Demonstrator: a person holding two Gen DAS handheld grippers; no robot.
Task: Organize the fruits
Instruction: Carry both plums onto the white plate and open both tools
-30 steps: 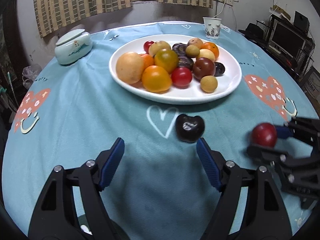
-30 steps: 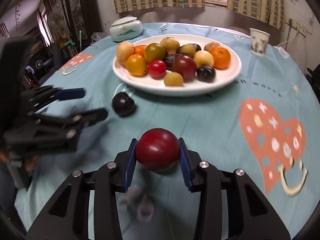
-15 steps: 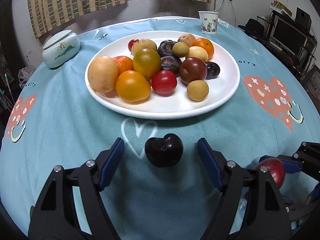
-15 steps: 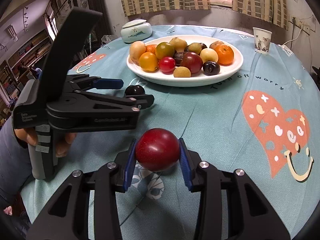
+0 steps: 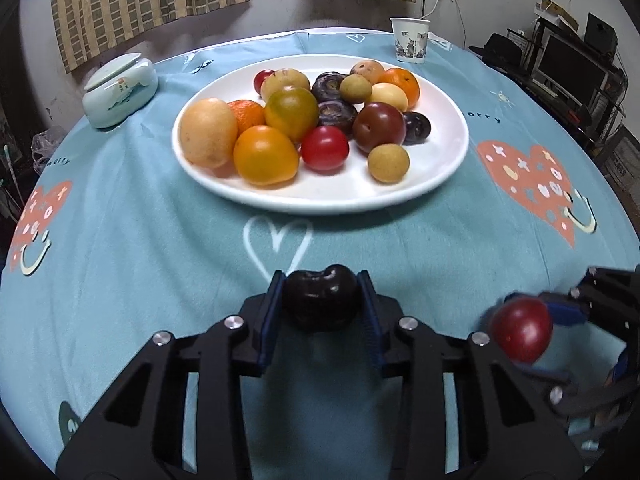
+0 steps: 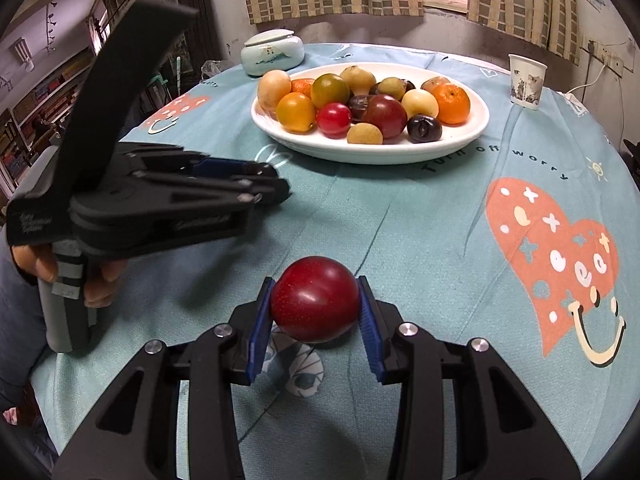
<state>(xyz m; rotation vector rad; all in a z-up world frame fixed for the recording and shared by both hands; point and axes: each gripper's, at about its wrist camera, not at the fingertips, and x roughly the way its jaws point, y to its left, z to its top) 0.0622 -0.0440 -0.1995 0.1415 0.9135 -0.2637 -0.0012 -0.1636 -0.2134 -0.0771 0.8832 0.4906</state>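
A dark purple plum lies on the teal tablecloth in front of the white plate of mixed fruit. My left gripper has its jaws closing on this plum, and both blue pads touch its sides. In the right wrist view the left gripper points toward the plate, held by a hand; its plum is hidden there. My right gripper is shut on a red plum just above the cloth. The left wrist view shows that red plum at lower right.
A paper cup stands behind the plate on the right. A pale lidded jar sits at the back left. The round table's edge curves close on both sides. Shelves and a monitor stand beyond it.
The left gripper's jaws, wide apart before, have come together onto the dark plum. The right gripper keeps its hold on the red plum in much the same place.
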